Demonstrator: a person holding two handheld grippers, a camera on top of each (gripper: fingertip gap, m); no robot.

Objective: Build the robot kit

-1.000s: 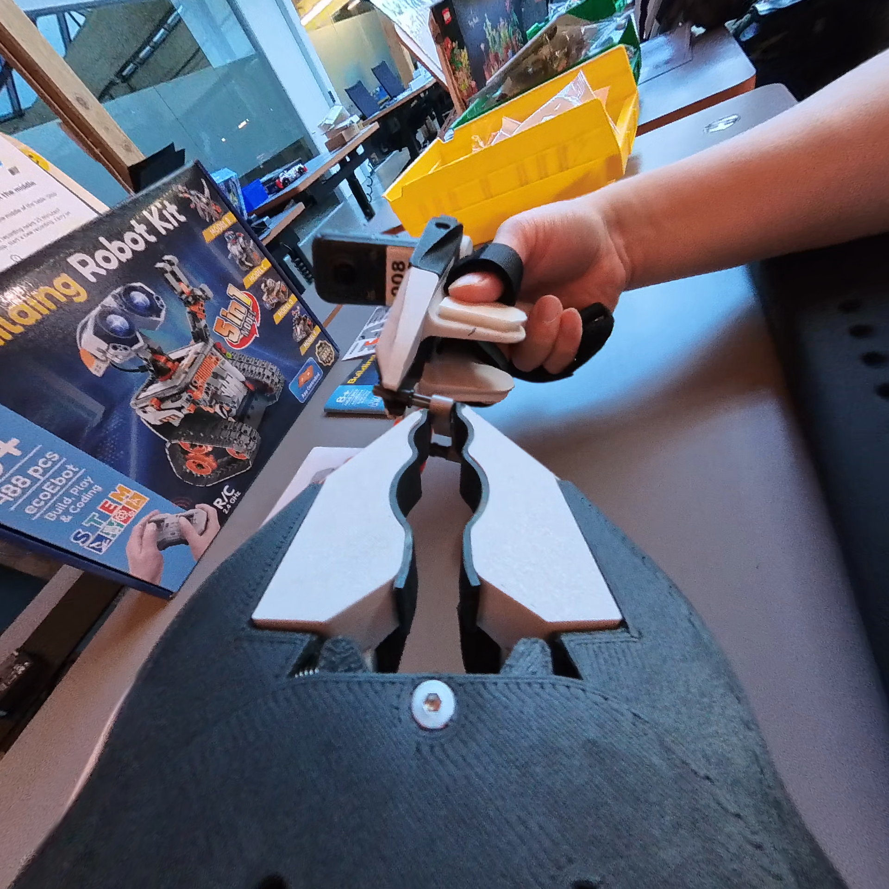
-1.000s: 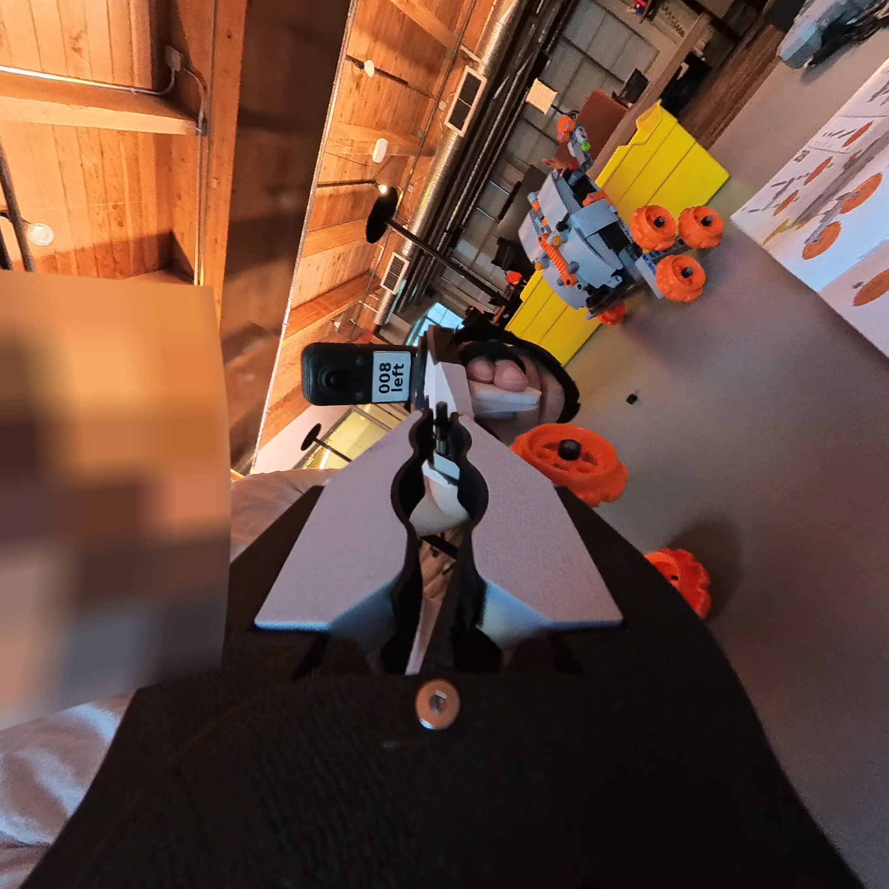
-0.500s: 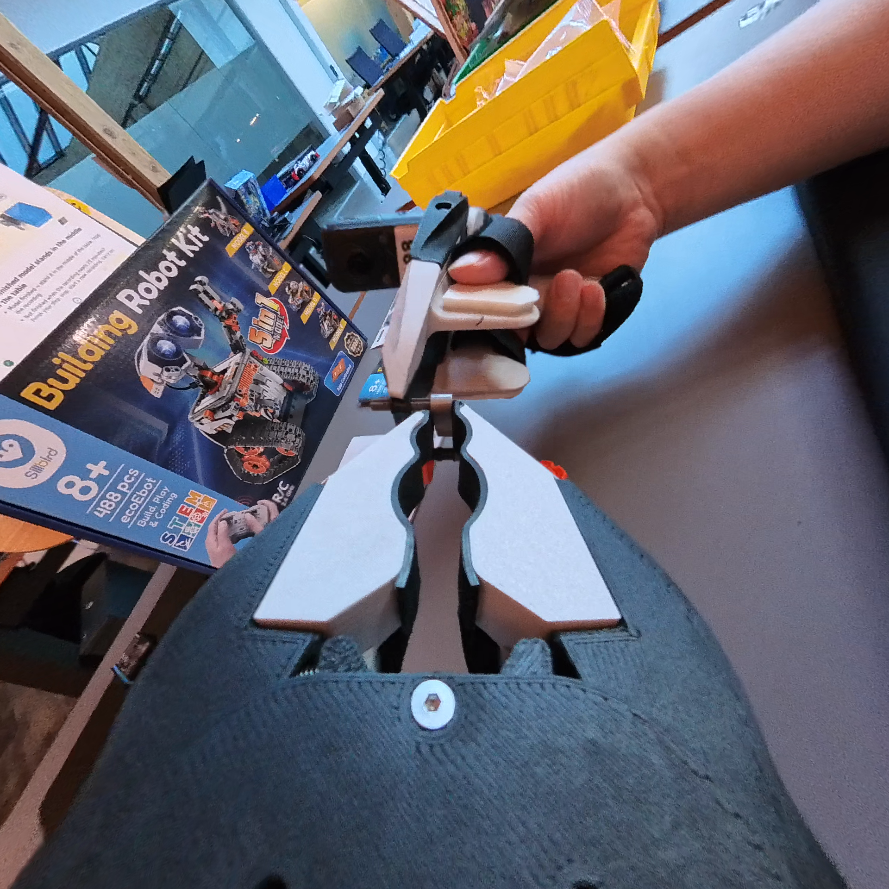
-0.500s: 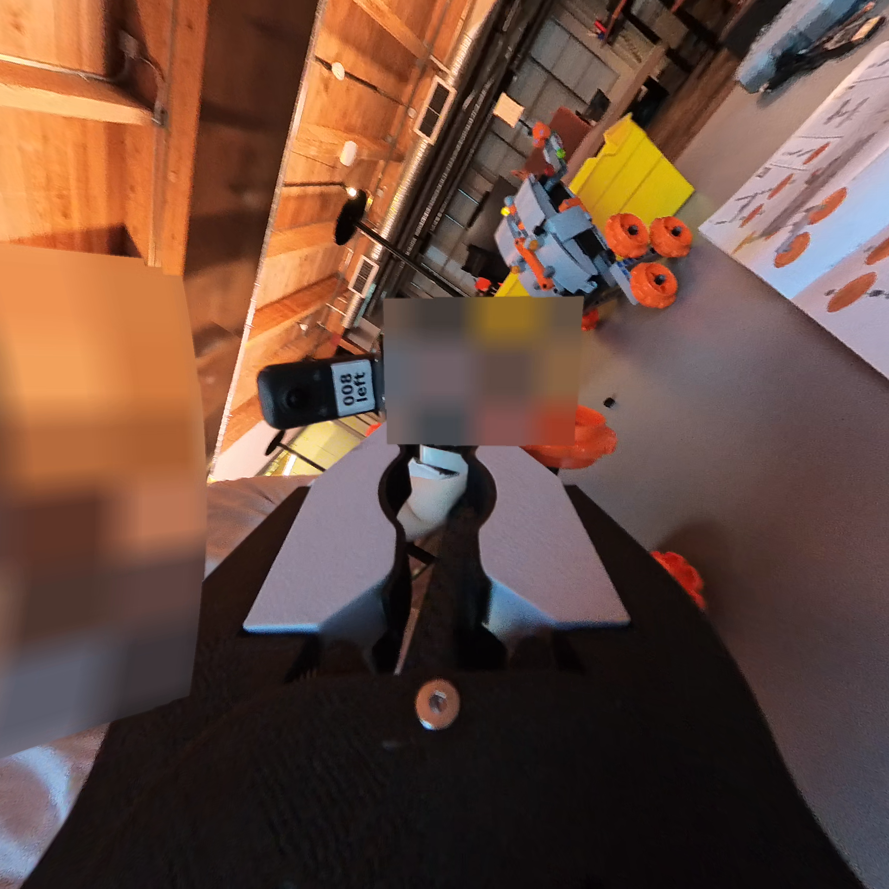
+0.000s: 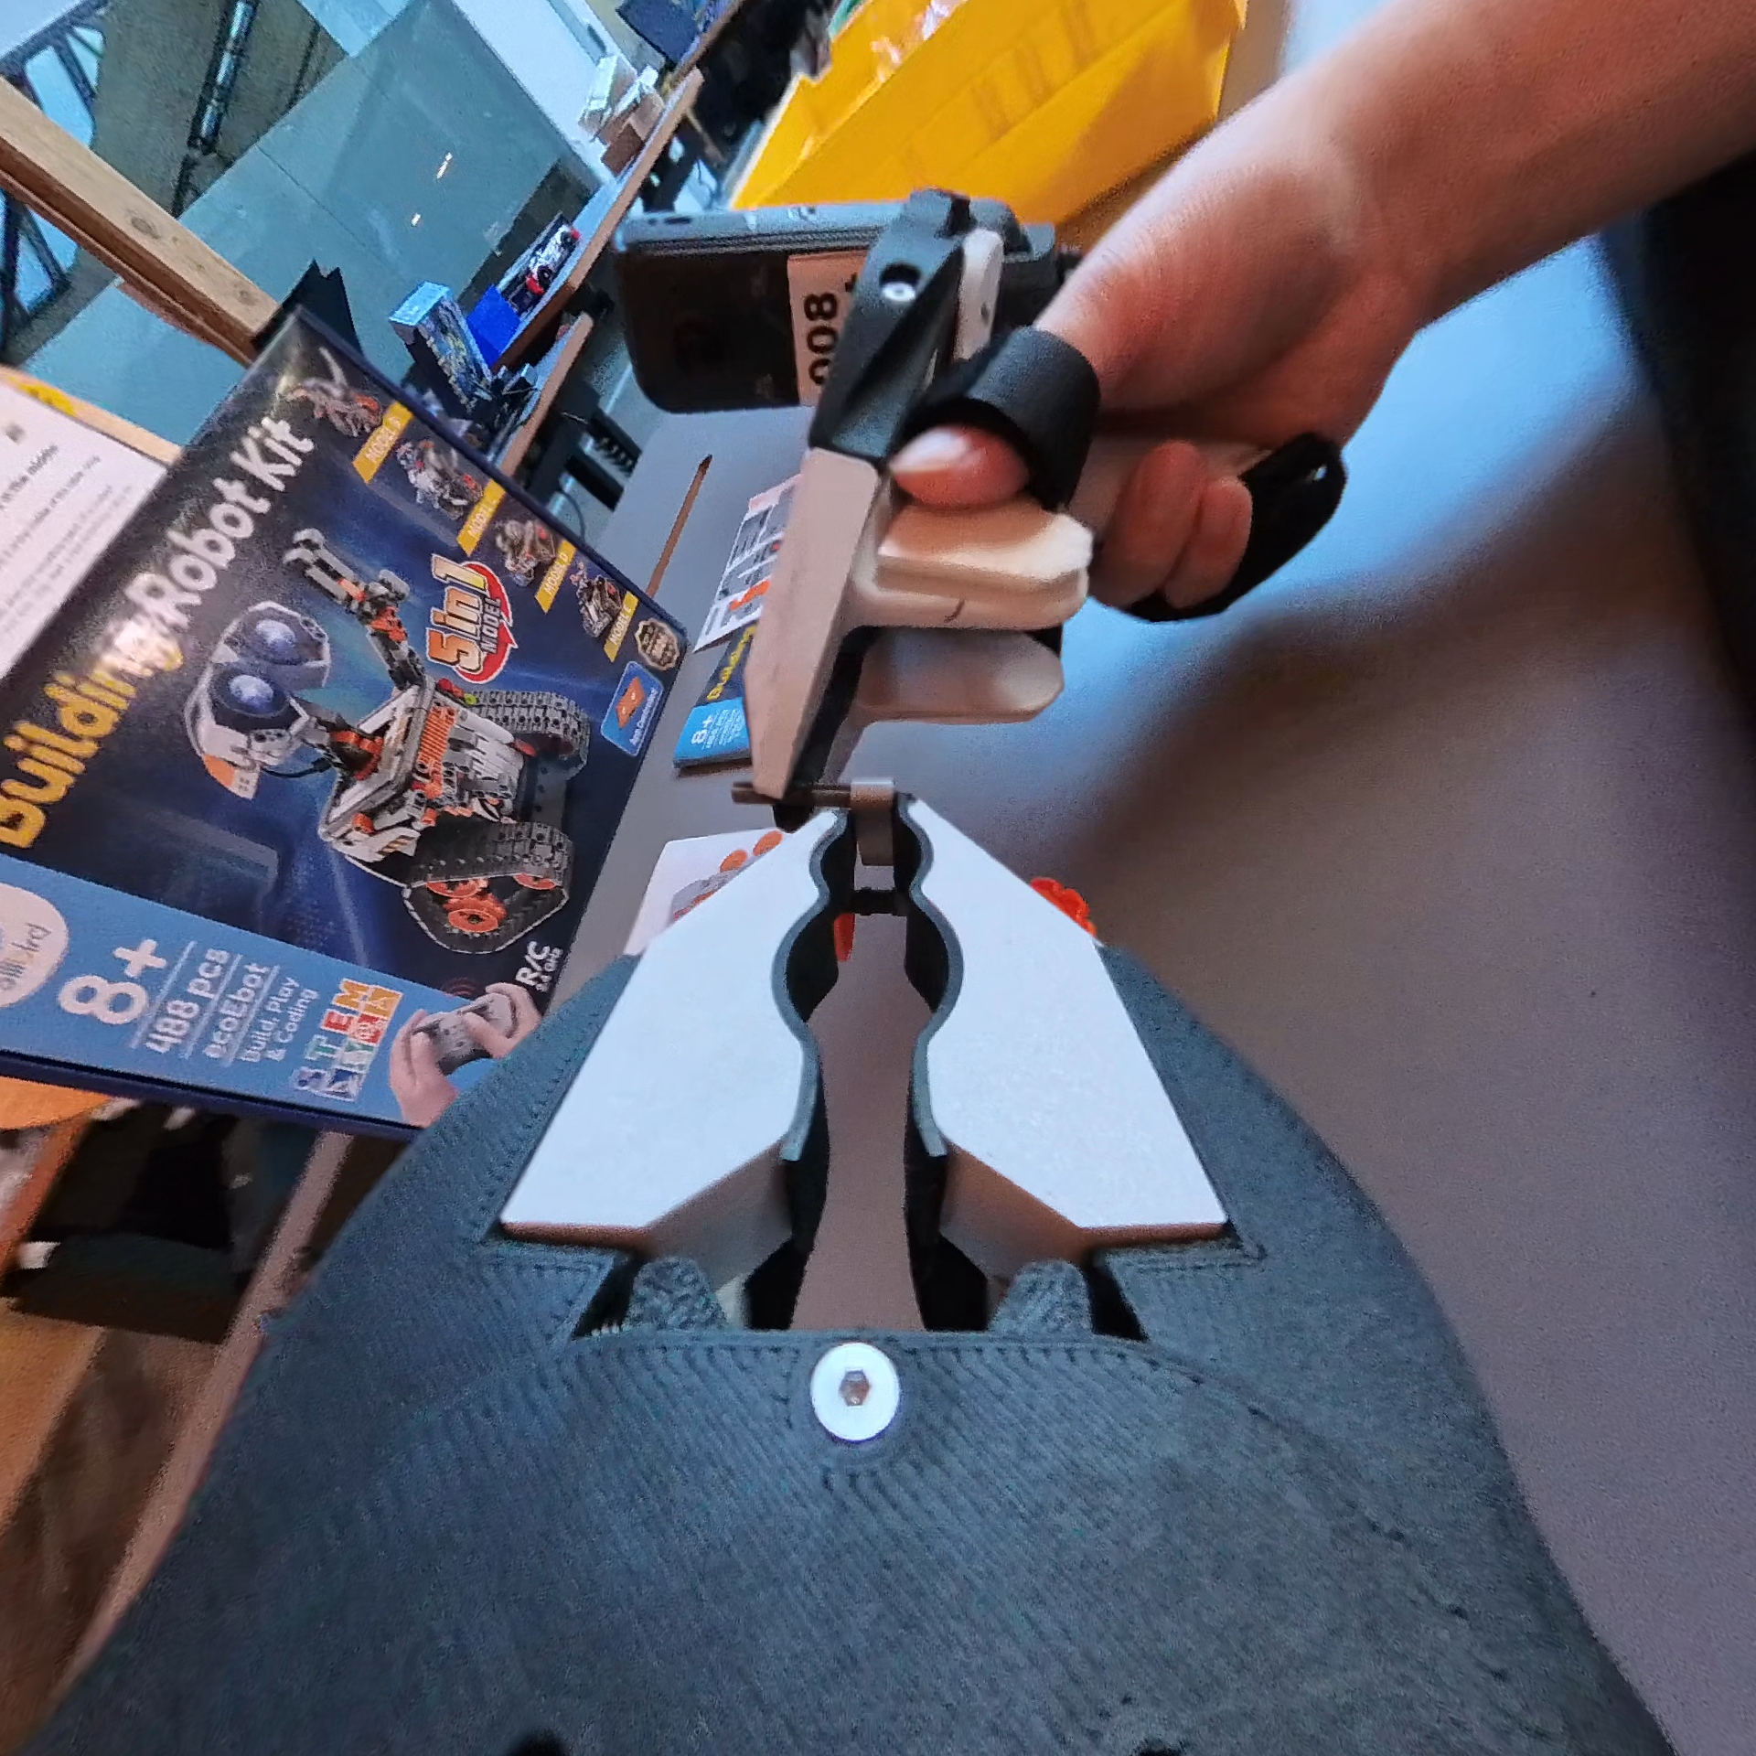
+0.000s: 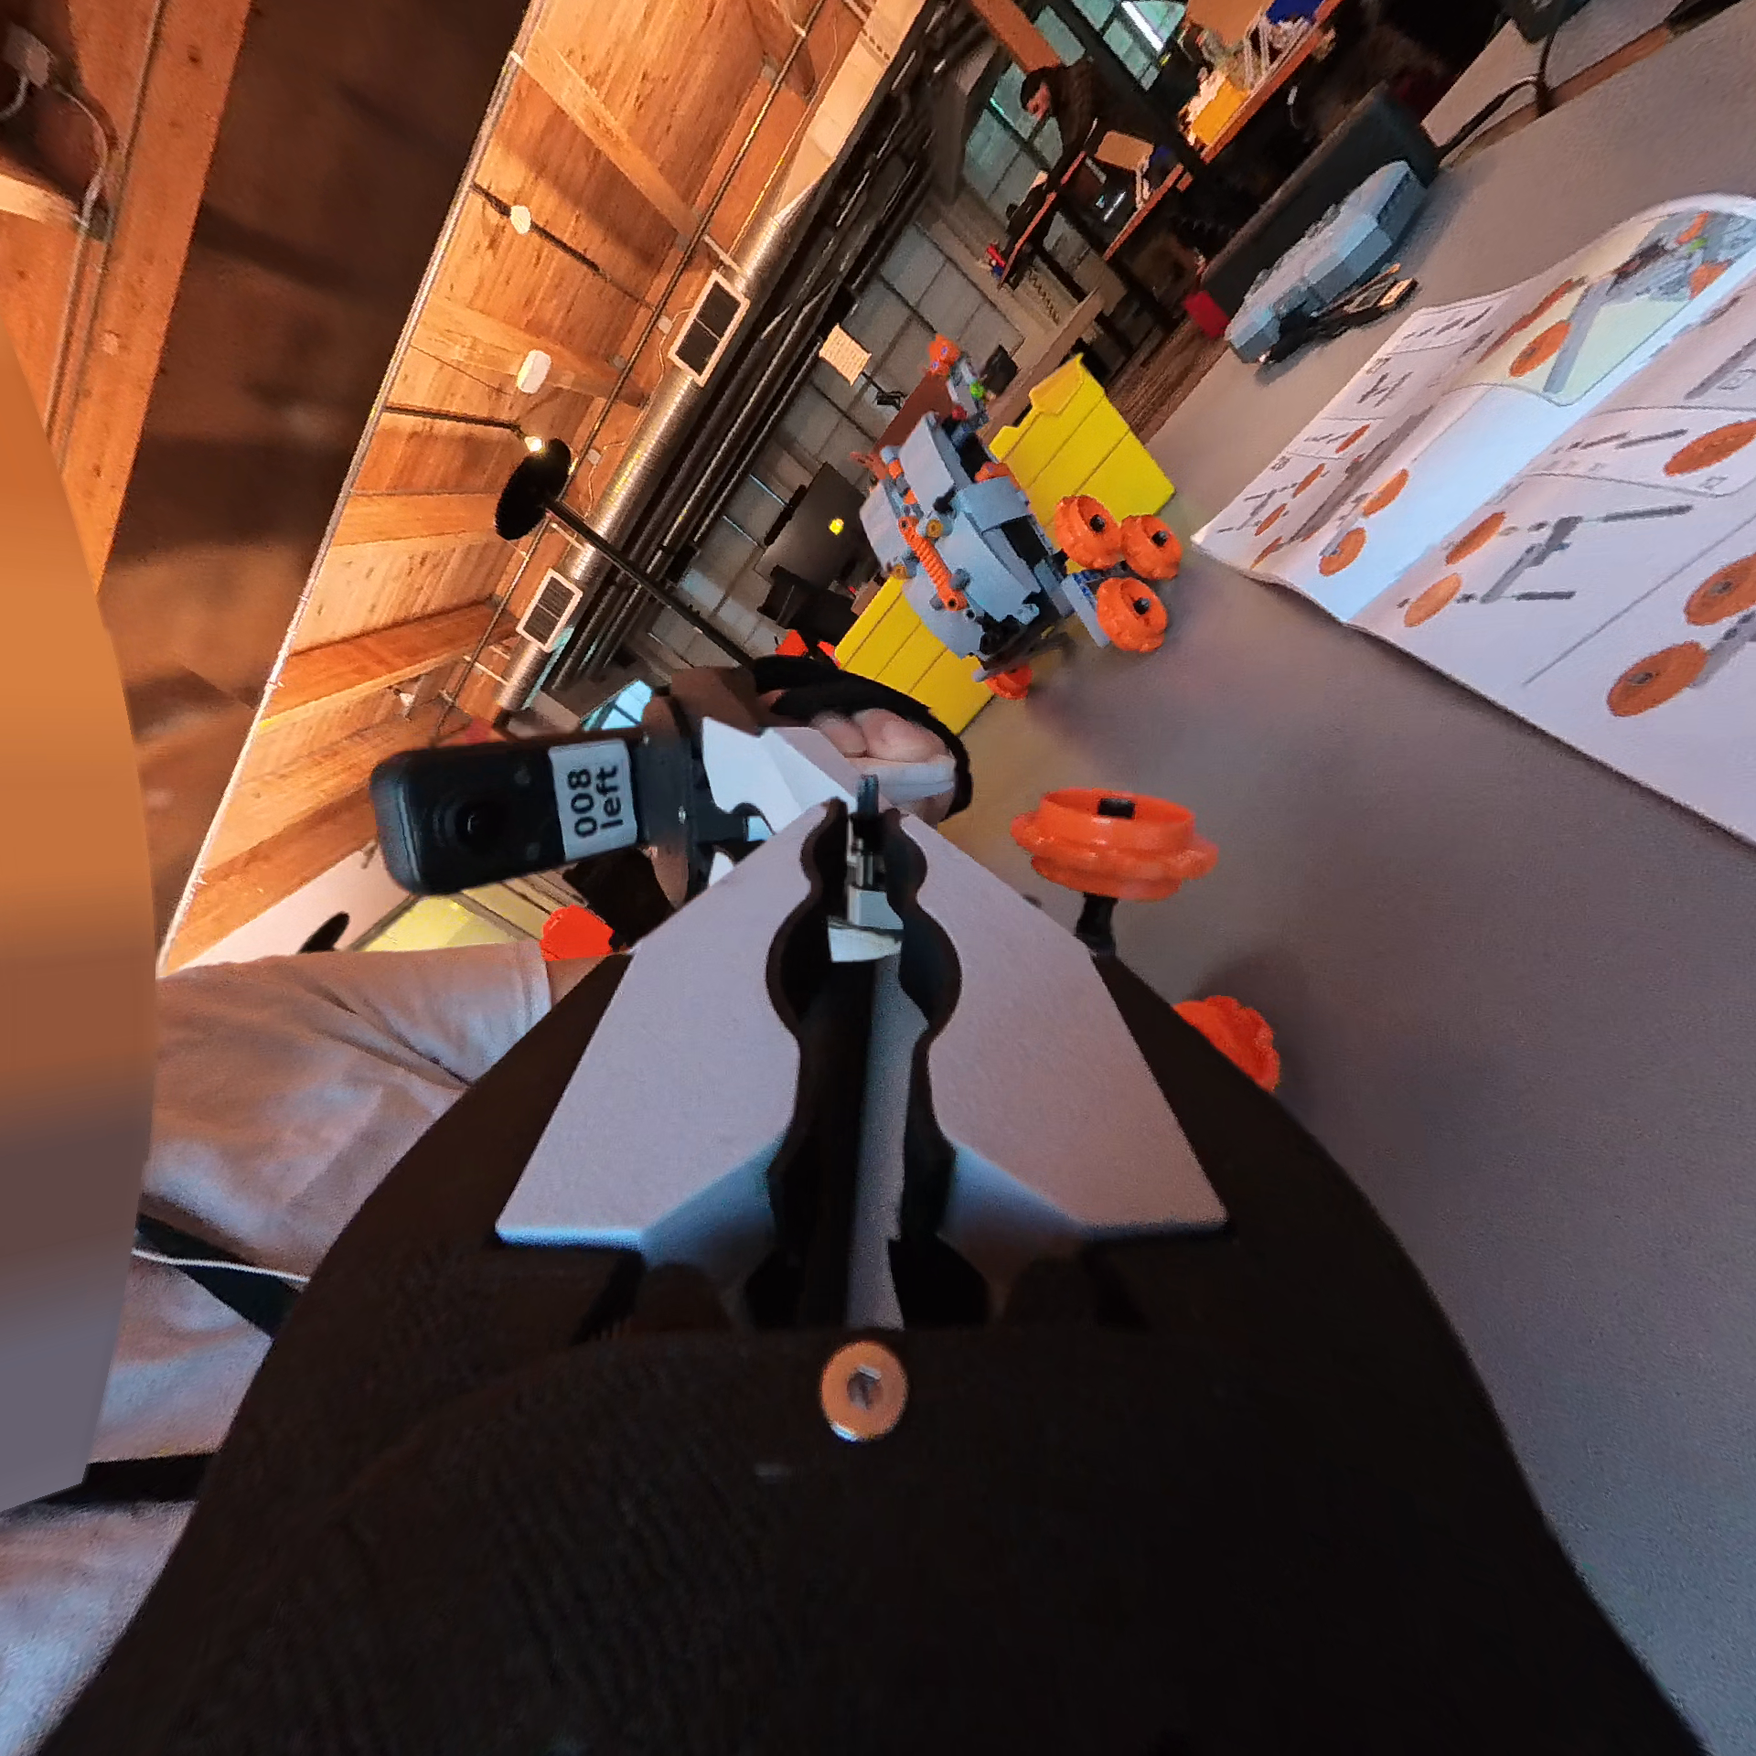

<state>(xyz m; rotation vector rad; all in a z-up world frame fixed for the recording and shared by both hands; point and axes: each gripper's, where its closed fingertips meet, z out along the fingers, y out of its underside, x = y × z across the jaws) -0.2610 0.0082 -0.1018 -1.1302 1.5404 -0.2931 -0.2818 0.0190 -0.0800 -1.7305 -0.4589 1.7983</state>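
My left gripper (image 5: 872,841) is shut on a small grey connector piece (image 5: 872,808) at its tips. My right gripper (image 5: 789,796), held by a hand (image 5: 1235,333), comes down from above and meets it tip to tip. A thin dark pin (image 5: 825,791) runs from the right gripper's tips into the grey piece. In the right wrist view my right gripper (image 6: 867,819) is shut on that thin pin (image 6: 867,793), and the left gripper's tips (image 6: 860,912) with its camera (image 6: 504,817) face it just beyond. Both are held above the grey table (image 6: 1425,903).
A robot kit box (image 5: 285,741) leans at the left, with yellow bins (image 5: 998,85) behind. An orange wheel on a stub (image 6: 1112,841), a loose orange wheel (image 6: 1231,1036), a part-built grey and orange robot (image 6: 988,561) and an open instruction booklet (image 6: 1520,532) lie on the table.
Both grippers stay tip to tip. The right gripper has tilted and come closer over the left one, and both views have swung; the grips are unchanged.
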